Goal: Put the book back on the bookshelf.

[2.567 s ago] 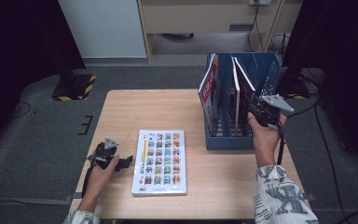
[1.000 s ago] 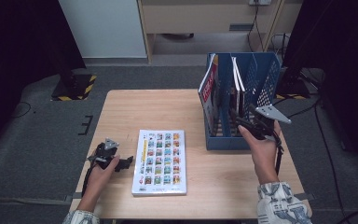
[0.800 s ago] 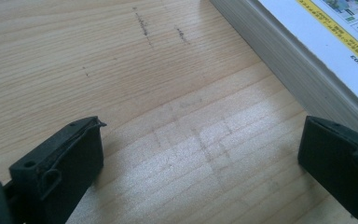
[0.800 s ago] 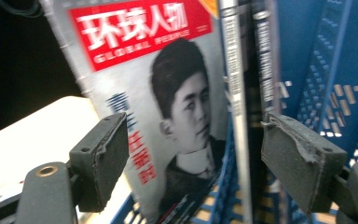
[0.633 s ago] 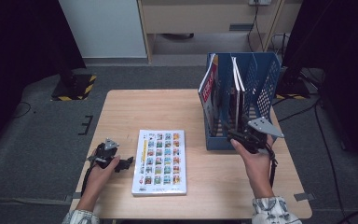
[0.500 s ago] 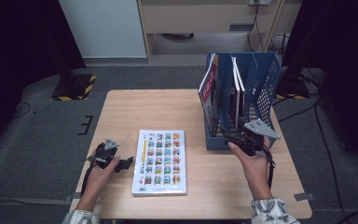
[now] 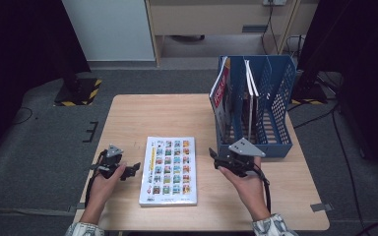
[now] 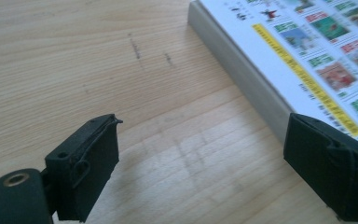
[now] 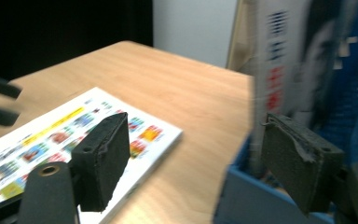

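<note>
A picture book with rows of small colour pictures lies flat on the wooden table. My left gripper rests on the table at the book's left edge. Its jaws are open and have just been closing a little. In the left gripper view the book's edge runs just ahead of them, unpressed. My right gripper hovers at the front left corner of the blue file rack, pointing toward the book. Its jaws are open with nothing between them and have just been closing slightly.
The rack holds upright books; a red and white magazine leans in its leftmost slot, close to my right gripper. Bare tabletop stretches behind the book and in front of the rack. Cables trail from both grippers. Dark floor surrounds the table.
My right hand has come down from the rack's right side and moved left to its front left corner, nearer the book. The left hand has stayed put.
</note>
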A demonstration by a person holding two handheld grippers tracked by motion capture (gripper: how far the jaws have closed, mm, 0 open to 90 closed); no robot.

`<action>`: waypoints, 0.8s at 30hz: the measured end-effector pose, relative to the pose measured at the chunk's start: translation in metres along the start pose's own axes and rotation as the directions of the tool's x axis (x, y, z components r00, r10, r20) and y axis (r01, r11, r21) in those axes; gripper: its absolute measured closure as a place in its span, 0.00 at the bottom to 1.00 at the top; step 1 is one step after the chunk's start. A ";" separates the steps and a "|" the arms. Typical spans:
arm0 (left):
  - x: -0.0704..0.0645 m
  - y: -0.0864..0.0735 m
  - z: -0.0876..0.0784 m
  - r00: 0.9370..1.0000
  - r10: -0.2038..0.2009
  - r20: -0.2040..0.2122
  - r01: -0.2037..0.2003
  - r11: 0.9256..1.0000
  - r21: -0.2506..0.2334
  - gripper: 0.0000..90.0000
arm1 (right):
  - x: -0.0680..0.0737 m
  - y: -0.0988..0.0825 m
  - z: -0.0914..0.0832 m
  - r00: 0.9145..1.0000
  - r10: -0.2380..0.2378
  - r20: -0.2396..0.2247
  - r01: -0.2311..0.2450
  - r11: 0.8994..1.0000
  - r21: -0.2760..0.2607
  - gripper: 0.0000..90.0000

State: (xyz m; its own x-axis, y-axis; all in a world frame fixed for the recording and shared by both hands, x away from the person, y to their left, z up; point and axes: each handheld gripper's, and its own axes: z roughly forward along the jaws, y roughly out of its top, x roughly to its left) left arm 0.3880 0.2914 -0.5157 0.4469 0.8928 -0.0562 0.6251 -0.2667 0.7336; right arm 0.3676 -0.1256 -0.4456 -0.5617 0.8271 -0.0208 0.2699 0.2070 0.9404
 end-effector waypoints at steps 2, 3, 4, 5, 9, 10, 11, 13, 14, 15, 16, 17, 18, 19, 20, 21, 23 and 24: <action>-0.005 0.001 -0.001 1.000 -0.008 0.020 0.008 1.000 -0.011 0.12 | 0.008 -0.004 0.005 1.000 -0.014 -0.018 0.014 1.000 0.019 0.30; -0.008 0.002 -0.002 1.000 -0.007 0.025 0.007 1.000 -0.013 0.13 | 0.012 -0.006 0.008 0.999 -0.018 -0.029 0.019 0.999 0.030 0.32; -0.008 0.002 -0.002 1.000 -0.007 0.025 0.007 1.000 -0.013 0.14 | 0.012 -0.006 0.008 0.999 -0.018 -0.029 0.019 0.999 0.030 0.32; -0.015 0.004 -0.003 0.999 0.008 0.037 -0.008 1.000 -0.017 0.14 | 0.019 -0.010 0.014 0.998 -0.029 -0.052 0.032 0.998 0.052 0.35; -0.029 0.008 -0.001 0.997 0.044 0.059 -0.044 0.999 -0.006 0.20 | 0.034 -0.017 0.024 0.993 -0.031 -0.115 0.040 0.996 0.079 0.42; -0.031 0.008 -0.001 0.996 0.054 0.067 -0.054 0.999 0.001 0.21 | 0.037 -0.019 0.028 0.991 -0.028 -0.133 0.040 0.996 0.084 0.44; -0.034 0.008 0.000 0.996 0.058 0.070 -0.059 0.998 0.003 0.23 | 0.039 -0.021 0.031 0.988 -0.025 -0.151 0.039 0.995 0.089 0.45; -0.037 0.008 0.003 0.995 0.067 0.077 -0.068 0.998 0.015 0.26 | 0.043 -0.027 0.038 0.984 -0.017 -0.175 0.036 0.994 0.107 0.47; -0.038 0.008 0.005 0.995 0.065 0.079 -0.067 0.998 0.023 0.27 | 0.046 -0.029 0.040 0.984 -0.018 -0.179 0.040 0.992 0.117 0.46; -0.039 0.007 0.007 0.994 0.069 0.082 -0.072 0.997 0.032 0.27 | 0.048 -0.032 0.043 0.983 -0.020 -0.183 0.044 0.991 0.129 0.46; -0.040 0.006 0.009 0.994 0.068 0.083 -0.072 0.997 0.037 0.28 | 0.049 -0.035 0.046 0.981 -0.019 -0.191 0.048 0.988 0.145 0.45; -0.041 0.006 0.011 0.994 0.061 0.090 -0.064 0.997 0.031 0.28 | 0.051 -0.037 0.048 0.980 -0.015 -0.198 0.046 0.987 0.157 0.43; -0.041 0.006 0.011 0.994 0.061 0.090 -0.064 0.997 0.031 0.29 | 0.051 -0.037 0.048 0.980 -0.015 -0.198 0.046 0.987 0.157 0.43; -0.042 0.007 0.012 0.993 0.057 0.099 -0.060 0.998 0.033 0.29 | 0.054 -0.040 0.053 0.974 -0.008 -0.226 0.051 0.982 0.184 0.40; -0.042 0.007 0.013 0.994 0.054 0.100 -0.058 0.998 0.032 0.29 | 0.056 -0.041 0.054 0.971 -0.001 -0.239 0.049 0.979 0.196 0.38; -0.042 0.006 0.014 0.993 0.044 0.107 -0.047 0.998 0.030 0.29 | 0.058 -0.043 0.056 0.968 0.001 -0.252 0.053 0.977 0.208 0.36; -0.042 0.006 0.016 0.993 0.029 0.118 -0.032 0.999 0.029 0.28 | 0.062 -0.047 0.061 0.962 0.008 -0.271 0.058 0.970 0.235 0.33; -0.042 0.006 0.016 0.993 0.029 0.118 -0.032 0.999 0.029 0.28 | 0.062 -0.047 0.061 0.962 0.008 -0.271 0.058 0.970 0.235 0.33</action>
State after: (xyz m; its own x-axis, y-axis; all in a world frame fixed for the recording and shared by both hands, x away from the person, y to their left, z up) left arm 0.3827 0.2466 -0.5198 0.5369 0.8359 -0.1146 0.6286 -0.3057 0.7152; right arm 0.3674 -0.0521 -0.5117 -0.7507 0.6558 0.0795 0.4126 0.3716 0.8317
